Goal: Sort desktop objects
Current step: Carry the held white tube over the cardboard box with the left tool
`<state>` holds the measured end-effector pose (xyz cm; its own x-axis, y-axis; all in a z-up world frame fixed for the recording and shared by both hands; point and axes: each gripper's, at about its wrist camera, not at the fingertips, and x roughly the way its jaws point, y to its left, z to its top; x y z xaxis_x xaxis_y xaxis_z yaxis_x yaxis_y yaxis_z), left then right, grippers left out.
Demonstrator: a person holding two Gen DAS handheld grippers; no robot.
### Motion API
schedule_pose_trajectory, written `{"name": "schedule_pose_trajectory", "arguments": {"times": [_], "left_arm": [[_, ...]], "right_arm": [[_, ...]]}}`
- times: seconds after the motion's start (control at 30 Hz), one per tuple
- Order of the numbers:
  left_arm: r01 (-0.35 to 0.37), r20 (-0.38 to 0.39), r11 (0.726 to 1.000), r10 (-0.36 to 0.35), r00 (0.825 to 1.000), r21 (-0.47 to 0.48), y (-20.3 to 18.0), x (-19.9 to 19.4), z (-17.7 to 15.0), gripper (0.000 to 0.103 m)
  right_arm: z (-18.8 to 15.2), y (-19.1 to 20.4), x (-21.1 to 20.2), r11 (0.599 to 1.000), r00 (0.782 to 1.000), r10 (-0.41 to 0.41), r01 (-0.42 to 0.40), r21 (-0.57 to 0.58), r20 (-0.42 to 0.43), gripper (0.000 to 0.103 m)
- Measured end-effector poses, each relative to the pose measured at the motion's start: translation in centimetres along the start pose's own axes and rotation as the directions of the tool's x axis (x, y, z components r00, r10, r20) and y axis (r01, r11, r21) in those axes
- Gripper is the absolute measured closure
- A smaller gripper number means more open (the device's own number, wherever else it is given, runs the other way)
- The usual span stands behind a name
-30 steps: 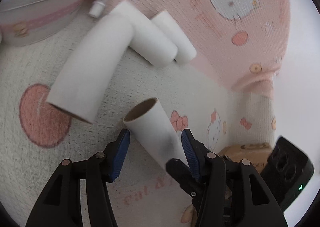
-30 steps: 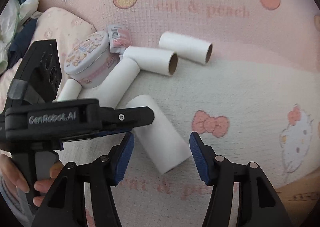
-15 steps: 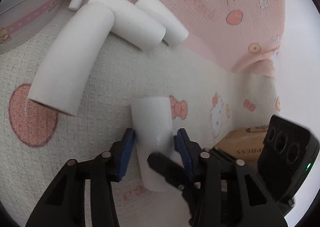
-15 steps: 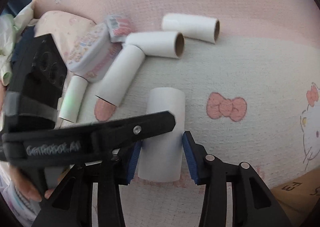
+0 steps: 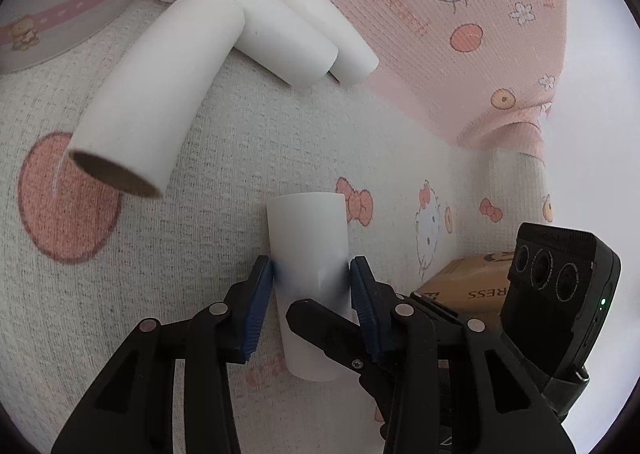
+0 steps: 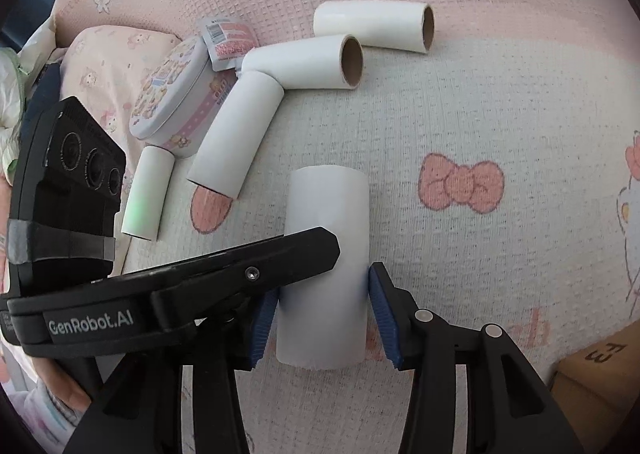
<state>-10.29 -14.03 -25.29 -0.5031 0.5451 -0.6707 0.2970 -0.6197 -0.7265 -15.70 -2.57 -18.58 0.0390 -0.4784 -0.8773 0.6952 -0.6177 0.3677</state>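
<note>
A white cardboard tube [image 5: 310, 254] [image 6: 326, 238] lies on the Hello Kitty blanket. My left gripper [image 5: 312, 274] is shut on it, both blue pads touching its sides. My right gripper [image 6: 320, 294] is shut on the same tube, its pads pressing both sides. The left gripper's finger crosses over the tube in the right wrist view. Three more white tubes [image 5: 160, 94] [image 6: 240, 130] lie in a loose cluster beyond. A smaller tube [image 6: 146, 194] lies to the left.
An oval tin with cartoon print [image 6: 176, 90] [image 5: 60, 2] sits beside the tubes, with a small labelled packet [image 6: 228, 38] against it. A brown cardboard box [image 5: 468, 286] [image 6: 600, 374] is at the right. The blanket edge [image 5: 520, 134] drops off at far right.
Both grippers closed from open onto the near tube. The tube turned from lying diagonally to pointing straight away from both cameras.
</note>
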Motion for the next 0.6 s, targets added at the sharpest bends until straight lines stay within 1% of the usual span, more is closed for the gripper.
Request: {"name": "schedule_pose_trajectory", "arguments": {"times": [0.1, 0.2, 0.37, 0.5, 0.6], "left_arm": [[0.021, 0.000, 1.000, -0.021, 1.000, -0.016, 0.1, -0.4, -0.4, 0.059], [0.030, 0.015, 1.000, -0.030, 0.999, -0.004, -0.5, -1.3, -1.0, 0.059], [0.044, 0.049, 0.998, -0.046, 0.998, 0.040, -2.5, -3.9, -1.8, 0.059], [0.050, 0.085, 0.995, -0.058, 0.995, 0.090, -4.7, -6.1, -2.7, 0.059], [0.071, 0.107, 0.990, -0.084, 0.991, 0.120, -6.3, -7.6, -3.2, 0.059]], "right_arm": [[-0.3, 0.4, -0.1, 1.000, 1.000, -0.013, 0.013, 0.002, -0.010, 0.060], [-0.6, 1.2, -0.8, 0.999, 0.999, -0.033, 0.033, -0.016, -0.009, 0.060], [-1.4, 2.8, -3.1, 0.999, 0.998, -0.041, 0.043, -0.031, 0.042, 0.060], [-2.1, 4.1, -5.9, 0.998, 0.995, -0.048, 0.052, -0.045, 0.088, 0.060], [-2.9, 5.2, -8.5, 0.994, 0.988, -0.068, 0.078, -0.071, 0.137, 0.060]]}}
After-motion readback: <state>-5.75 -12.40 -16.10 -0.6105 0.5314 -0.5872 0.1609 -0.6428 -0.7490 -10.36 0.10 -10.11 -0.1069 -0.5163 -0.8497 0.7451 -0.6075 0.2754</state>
